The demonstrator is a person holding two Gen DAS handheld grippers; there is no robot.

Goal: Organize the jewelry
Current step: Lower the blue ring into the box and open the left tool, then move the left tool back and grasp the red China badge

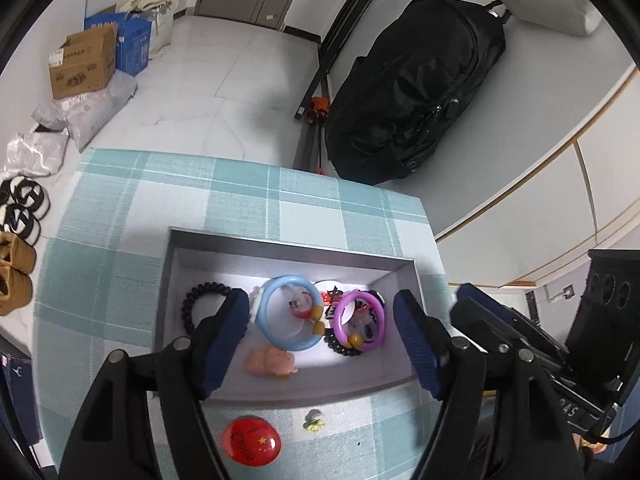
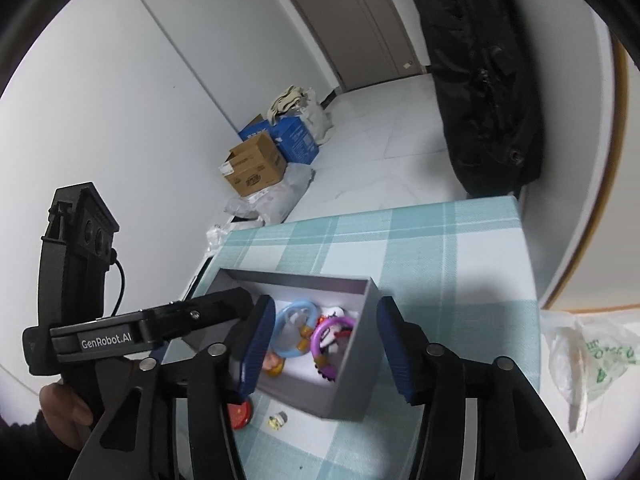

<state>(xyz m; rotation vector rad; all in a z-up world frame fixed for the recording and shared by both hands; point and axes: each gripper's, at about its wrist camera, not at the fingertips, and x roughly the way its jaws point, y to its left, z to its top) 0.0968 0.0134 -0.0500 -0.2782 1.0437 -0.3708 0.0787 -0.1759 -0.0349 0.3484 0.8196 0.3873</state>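
The grey box [image 1: 168, 280] sits mid-surface [image 1: 120, 208], gathering the jewelry: a blue ring [image 1: 289, 312], a purple ring [image 1: 360, 322], a black coil band [image 1: 200, 298] and a pink figure [image 1: 272, 362] lie inside. A red badge [image 1: 251, 442] and a small charm [image 1: 314, 425] remain outside, by the box's near edge, likely next. Left gripper [image 1: 320, 338] hovers over the box, jaws released, empty; right gripper [image 2: 326, 350] likewise, jaws released over the box's near right corner.
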